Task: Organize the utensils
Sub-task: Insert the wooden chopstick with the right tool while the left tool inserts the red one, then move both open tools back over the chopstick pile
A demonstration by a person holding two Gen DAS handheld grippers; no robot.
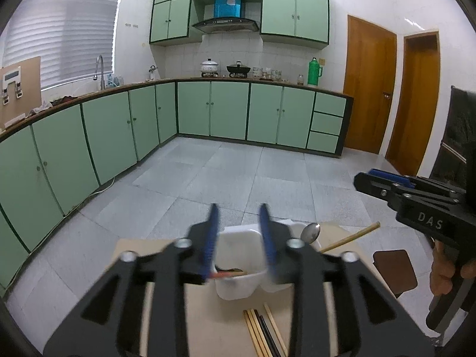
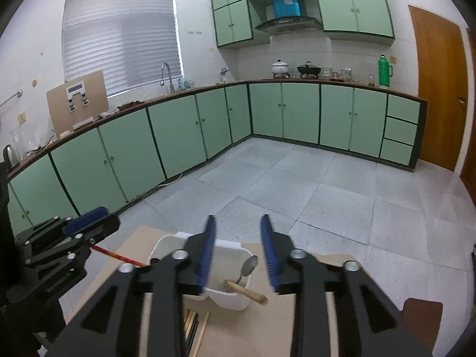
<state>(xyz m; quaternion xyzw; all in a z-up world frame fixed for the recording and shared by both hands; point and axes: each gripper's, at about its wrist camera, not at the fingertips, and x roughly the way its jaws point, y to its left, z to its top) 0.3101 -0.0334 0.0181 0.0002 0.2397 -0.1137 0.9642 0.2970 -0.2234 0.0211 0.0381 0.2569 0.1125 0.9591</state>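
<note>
The only clear writing is on the black housing of the right gripper (image 1: 383, 183), seen from the left wrist camera: the white letters "DAS". A fainter line of small print runs along the side of the left gripper (image 2: 89, 218) in the right wrist view, too small to read.

On the pale beige tabletop (image 1: 208, 321) stands a white plastic two-compartment utensil holder (image 1: 238, 285). In the compartment on the right side of both views lies a metal spoon with a light bamboo handle (image 2: 249, 266), its bowl leaning against the far wall and its handle sticking out over the near rim. The other compartment holds something dark with a red-orange stick (image 2: 119, 256) angled across its rim, probably a chopstick, though blur hides the detail. Just in front of the holder, on the table, lies a loose bundle of chopsticks (image 1: 264, 333), several pale wooden ones and a couple of black ones, lying roughly side by side.

Both grippers hover over the holder with their blue-padded jaws parted and nothing between them. A hand (image 1: 446, 270) grasps the right gripper's handle. A dark brown rounded mat (image 1: 394, 270) lies at the table's right edge.
</note>
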